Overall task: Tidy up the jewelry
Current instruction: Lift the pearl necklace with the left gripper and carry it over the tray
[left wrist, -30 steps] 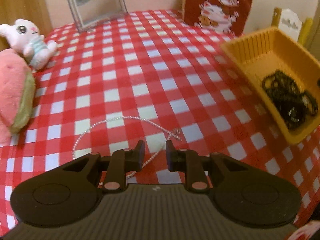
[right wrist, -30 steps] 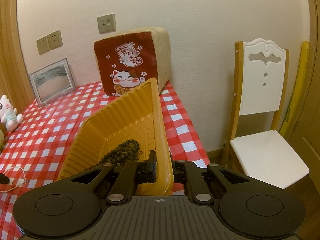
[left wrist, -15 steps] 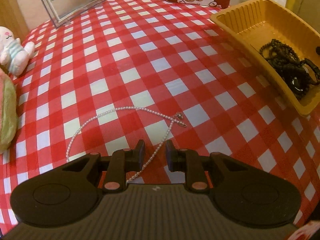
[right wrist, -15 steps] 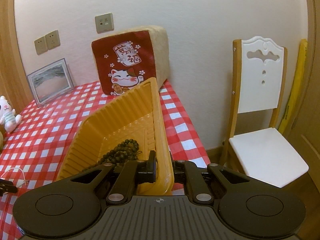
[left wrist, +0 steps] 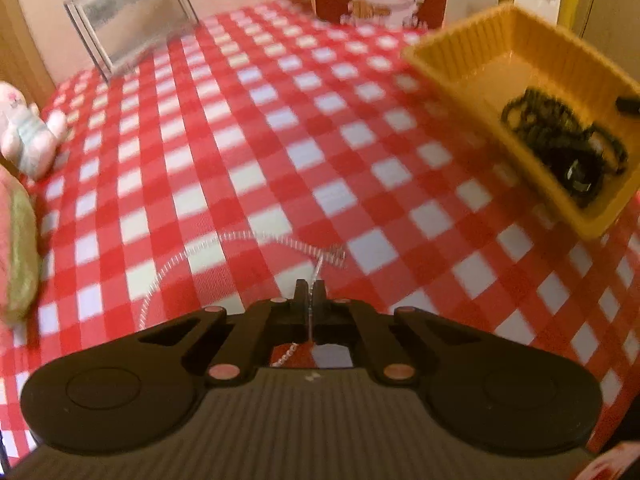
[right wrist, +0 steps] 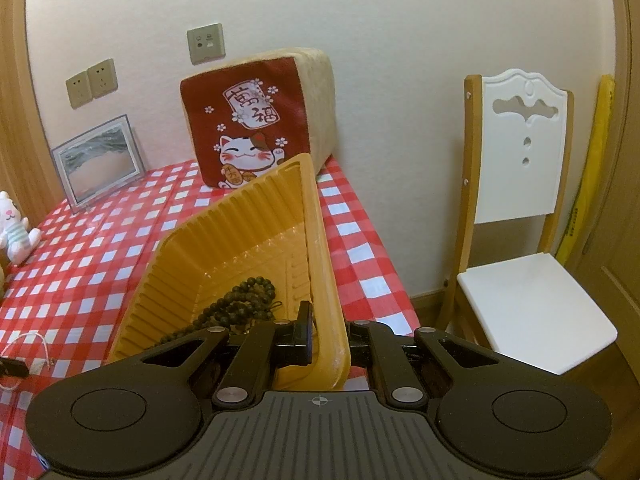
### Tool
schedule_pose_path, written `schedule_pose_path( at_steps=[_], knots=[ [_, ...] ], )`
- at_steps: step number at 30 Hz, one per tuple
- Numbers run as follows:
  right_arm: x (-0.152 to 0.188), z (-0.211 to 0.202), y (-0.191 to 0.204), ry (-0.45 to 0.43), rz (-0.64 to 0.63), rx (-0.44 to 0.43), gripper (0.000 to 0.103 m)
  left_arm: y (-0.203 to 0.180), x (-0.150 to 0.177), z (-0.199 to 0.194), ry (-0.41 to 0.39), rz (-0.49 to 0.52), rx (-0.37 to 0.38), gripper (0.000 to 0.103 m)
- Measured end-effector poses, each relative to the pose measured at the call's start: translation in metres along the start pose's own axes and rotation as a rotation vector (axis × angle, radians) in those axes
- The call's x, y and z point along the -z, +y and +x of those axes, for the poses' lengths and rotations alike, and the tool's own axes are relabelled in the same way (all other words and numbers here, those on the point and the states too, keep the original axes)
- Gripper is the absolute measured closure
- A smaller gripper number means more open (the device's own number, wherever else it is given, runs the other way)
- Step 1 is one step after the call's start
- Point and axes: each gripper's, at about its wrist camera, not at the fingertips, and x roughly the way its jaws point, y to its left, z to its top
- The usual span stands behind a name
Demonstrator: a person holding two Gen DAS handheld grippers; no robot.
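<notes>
Pearls on a thin strand, the pearl necklace (left wrist: 240, 240) is lying in a loose loop on the checked tablecloth (left wrist: 280, 128) toward the near edge of the table, and the left gripper (left wrist: 308, 292) is pinching one run of it: its jaws have just been closing and are now meeting on the strand, which is passing between the fingertips and trailing out beneath them. The necklace is looking light, limp and slippery, so it will likely be sagging and swinging once lifted, and a hold on the string rather than on a single bead seems the safer choice; taking it nearer the middle of the loop would be keeping both ends from dragging. The clasp end (left wrist: 334, 256) is sitting just beyond the fingertips. The right gripper (right wrist: 326, 332) is clamping the near wall of the yellow basket (right wrist: 240, 240), tilting it up at the right edge of the table. Dark bead bracelets (right wrist: 240, 300) are already resting inside the basket, well apart from the necklace.
</notes>
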Motion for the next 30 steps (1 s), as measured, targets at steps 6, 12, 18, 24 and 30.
schedule_pose_path(
  at_steps=[6, 12, 18, 24, 30],
  knots=[
    [-0.001, 0.002, 0.0, 0.0, 0.001, -0.005, 0.095, 0.008, -0.028, -0.05, -0.144, -0.07, 0.019, 0.103],
    [0.0, 0.003, -0.001, -0.004, 0.004, -0.014, 0.095, 0.006, -0.059, -0.1, -0.295, -0.106, 0.054, 0.103],
    [0.0, 0.002, -0.003, -0.01, 0.006, -0.025, 0.095, 0.001, -0.089, -0.136, -0.403, -0.153, 0.128, 0.103],
    [0.0, 0.0, -0.004, -0.014, 0.006, -0.034, 0.095, -0.018, -0.114, -0.162, -0.486, -0.146, 0.226, 0.103],
    [0.0, -0.001, -0.005, -0.018, 0.004, -0.041, 0.095, -0.048, -0.139, -0.17, -0.539, -0.103, 0.337, 0.103]
  ],
)
